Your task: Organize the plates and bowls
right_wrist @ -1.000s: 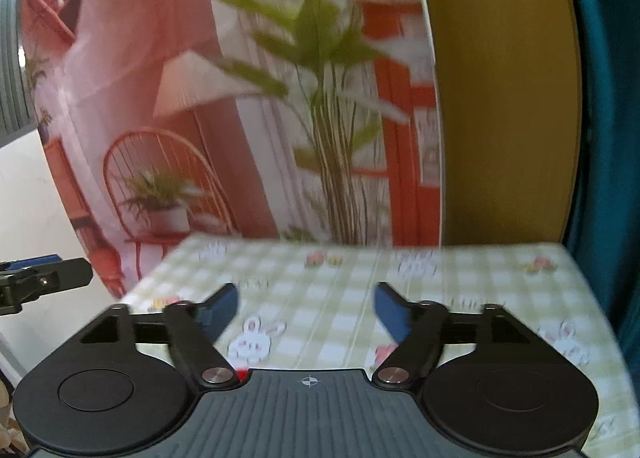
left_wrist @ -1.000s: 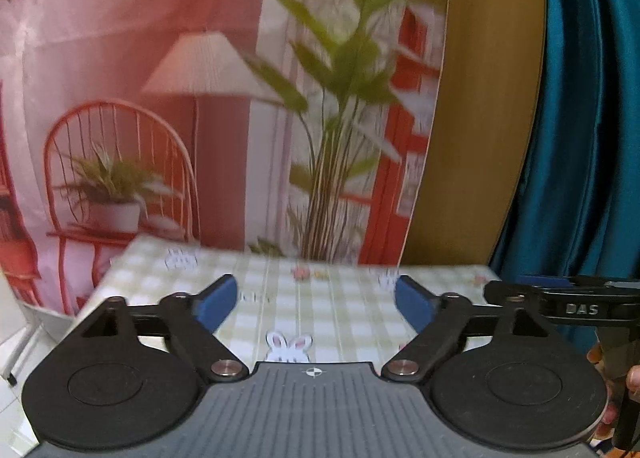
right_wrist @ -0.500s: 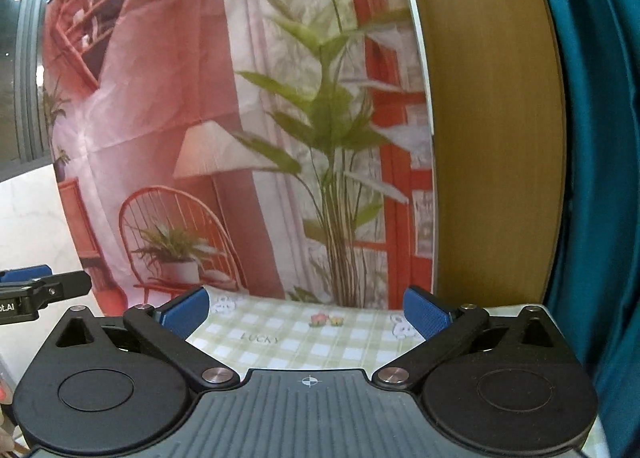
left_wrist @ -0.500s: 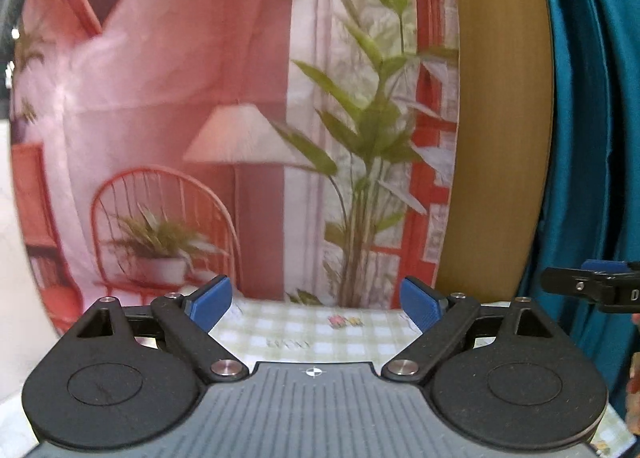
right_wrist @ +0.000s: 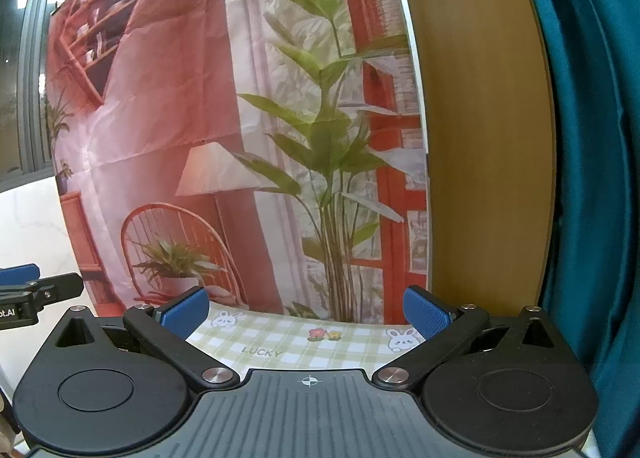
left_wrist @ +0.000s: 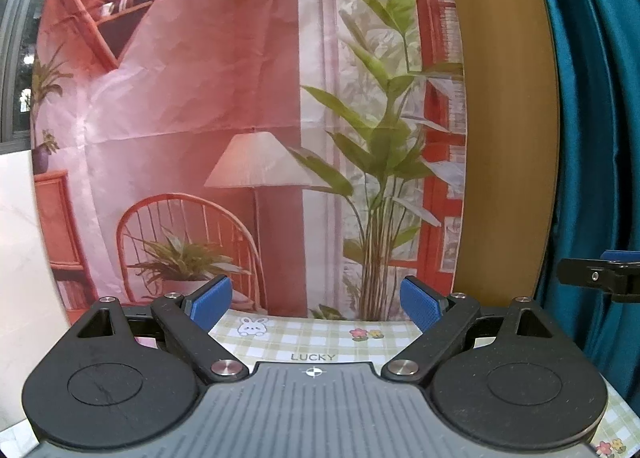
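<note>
No plate or bowl shows in either view. My left gripper is open and empty, its blue pads wide apart, held level above the far part of a green checked tablecloth. My right gripper is also open and empty above the same cloth. Each gripper shows at the edge of the other's view: the right one at the right of the left wrist view, the left one at the left of the right wrist view.
A printed backdrop with a lamp, chair and plant hangs behind the table. A wooden panel and a teal curtain stand to the right. A white wall is at the left.
Both grippers have tilted upward, so most of the tablecloth has dropped out of view and the backdrop fills the frames. The right gripper's jaws have opened wider.
</note>
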Tool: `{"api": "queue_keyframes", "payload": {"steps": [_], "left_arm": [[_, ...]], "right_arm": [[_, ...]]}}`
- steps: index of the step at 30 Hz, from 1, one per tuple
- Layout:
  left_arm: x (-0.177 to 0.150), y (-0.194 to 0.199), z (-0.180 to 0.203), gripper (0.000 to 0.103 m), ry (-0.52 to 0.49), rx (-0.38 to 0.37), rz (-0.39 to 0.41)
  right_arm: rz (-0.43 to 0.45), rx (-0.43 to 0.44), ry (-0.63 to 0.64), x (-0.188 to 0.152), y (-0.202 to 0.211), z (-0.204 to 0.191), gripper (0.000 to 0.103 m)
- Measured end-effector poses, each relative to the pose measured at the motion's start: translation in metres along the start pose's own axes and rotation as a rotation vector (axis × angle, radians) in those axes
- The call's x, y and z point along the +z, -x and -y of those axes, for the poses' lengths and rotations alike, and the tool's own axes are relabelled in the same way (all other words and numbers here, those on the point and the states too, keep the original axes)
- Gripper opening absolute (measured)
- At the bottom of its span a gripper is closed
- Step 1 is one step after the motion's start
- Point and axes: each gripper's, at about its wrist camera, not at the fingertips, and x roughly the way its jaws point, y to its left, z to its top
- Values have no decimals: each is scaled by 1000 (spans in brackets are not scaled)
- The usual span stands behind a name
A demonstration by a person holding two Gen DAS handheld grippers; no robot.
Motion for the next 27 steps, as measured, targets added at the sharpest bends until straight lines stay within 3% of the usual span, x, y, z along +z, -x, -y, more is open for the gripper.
{"api": "queue_keyframes", "payload": {"steps": [27], "left_arm": [[0, 3, -2, 92, 7, 56, -7]], "right_arm": [[-6, 0, -1, -1, -1, 2, 103]]}}
